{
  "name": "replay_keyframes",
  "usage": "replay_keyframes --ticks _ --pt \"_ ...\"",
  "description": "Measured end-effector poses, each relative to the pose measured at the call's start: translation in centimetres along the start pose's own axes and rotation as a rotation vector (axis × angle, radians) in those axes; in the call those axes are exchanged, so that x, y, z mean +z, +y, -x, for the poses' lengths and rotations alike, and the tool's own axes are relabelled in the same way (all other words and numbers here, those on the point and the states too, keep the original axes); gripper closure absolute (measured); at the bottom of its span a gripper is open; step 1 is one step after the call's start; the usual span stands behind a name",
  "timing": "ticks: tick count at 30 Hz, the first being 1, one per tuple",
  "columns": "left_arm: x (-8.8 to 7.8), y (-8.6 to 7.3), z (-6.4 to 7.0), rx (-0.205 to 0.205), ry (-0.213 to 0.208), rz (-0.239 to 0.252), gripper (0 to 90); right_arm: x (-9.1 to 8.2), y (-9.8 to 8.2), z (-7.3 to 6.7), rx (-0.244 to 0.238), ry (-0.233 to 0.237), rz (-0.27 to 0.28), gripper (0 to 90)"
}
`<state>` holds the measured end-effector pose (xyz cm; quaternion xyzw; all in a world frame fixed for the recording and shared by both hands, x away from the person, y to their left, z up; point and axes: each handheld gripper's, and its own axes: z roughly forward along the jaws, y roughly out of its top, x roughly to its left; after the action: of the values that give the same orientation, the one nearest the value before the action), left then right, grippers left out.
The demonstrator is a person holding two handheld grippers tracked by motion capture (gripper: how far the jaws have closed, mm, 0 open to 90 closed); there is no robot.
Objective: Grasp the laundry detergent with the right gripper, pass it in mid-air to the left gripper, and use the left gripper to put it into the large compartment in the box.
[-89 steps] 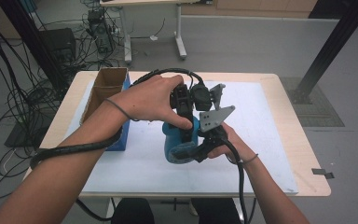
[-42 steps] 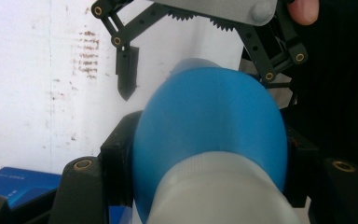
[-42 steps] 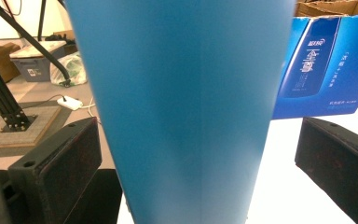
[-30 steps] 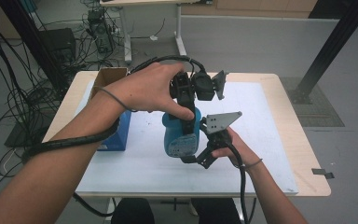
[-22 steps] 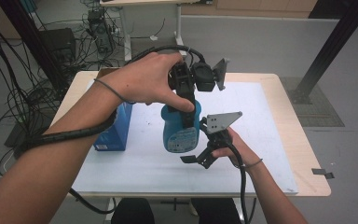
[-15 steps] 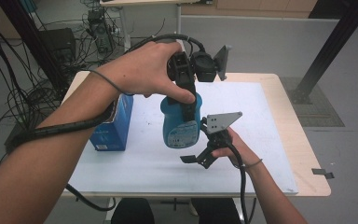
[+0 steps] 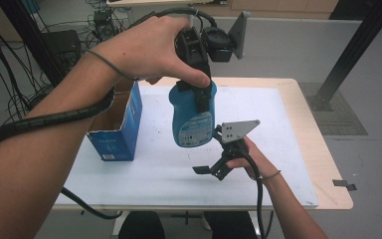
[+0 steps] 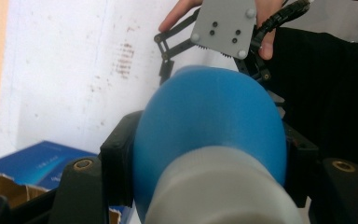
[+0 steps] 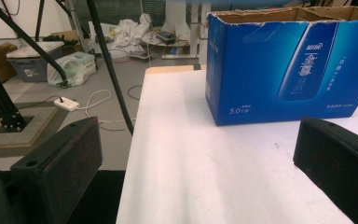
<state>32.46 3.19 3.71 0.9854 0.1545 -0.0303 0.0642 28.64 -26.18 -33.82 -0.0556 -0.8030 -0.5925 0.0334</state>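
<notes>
The bottle (image 7: 194,117) is bright blue with a pale grey-white cap end (image 8: 219,186) and a label of small white print on its side. The carton (image 7: 117,124) is deep blue outside, printed with a lighter blue bottle picture and white lettering, and plain brown cardboard inside. The table (image 7: 308,114) has a light wood top covered by a white sheet (image 7: 159,164) flecked with faint reddish-brown smudges. Both the left gripper (image 7: 199,97) and the right gripper (image 7: 211,172) are black, each carrying a grey plate.

Open blue box (image 9: 291,65) stands on white table (image 9: 205,172).
</notes>
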Motion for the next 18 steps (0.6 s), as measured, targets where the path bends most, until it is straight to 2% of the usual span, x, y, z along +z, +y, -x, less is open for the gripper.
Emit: replay_keyframes --ticks 3,8,9,12,13,15,17,18 --pt "-0.5 -0.3 -0.3 -0.027 0.007 0.015 37.8 0.0 0.0 0.0 -0.004 -0.001 0.003 1.2" --pt "-0.8 -0.4 -0.7 -0.070 0.032 0.010 37.8 0.0 0.1 -0.1 -0.006 -0.001 0.003 1.2" --pt "-0.8 -0.4 -1.0 -0.106 0.027 0.006 37.8 0.0 0.1 -0.1 -0.007 -0.004 0.006 1.3" --pt "-0.6 -0.5 -2.0 -0.179 0.029 -0.009 37.8 -0.1 0.1 -0.2 -0.008 -0.007 0.011 1.3" --pt "-0.6 -0.5 -2.2 -0.183 0.033 -0.016 37.9 -0.1 0.1 -0.2 -0.008 -0.006 0.010 1.3" --pt "-0.6 -0.7 -2.4 -0.218 0.038 -0.020 37.9 -0.2 0.1 -0.2 -0.010 -0.007 0.011 1.3" --pt "-0.6 -0.9 -2.8 -0.228 0.048 -0.021 37.9 -0.2 0.1 -0.3 -0.008 -0.008 0.011 1.3" --pt "-0.7 -1.1 -3.1 -0.249 0.047 -0.025 37.8 -0.2 0.1 -0.3 -0.009 -0.010 0.013 1.3"
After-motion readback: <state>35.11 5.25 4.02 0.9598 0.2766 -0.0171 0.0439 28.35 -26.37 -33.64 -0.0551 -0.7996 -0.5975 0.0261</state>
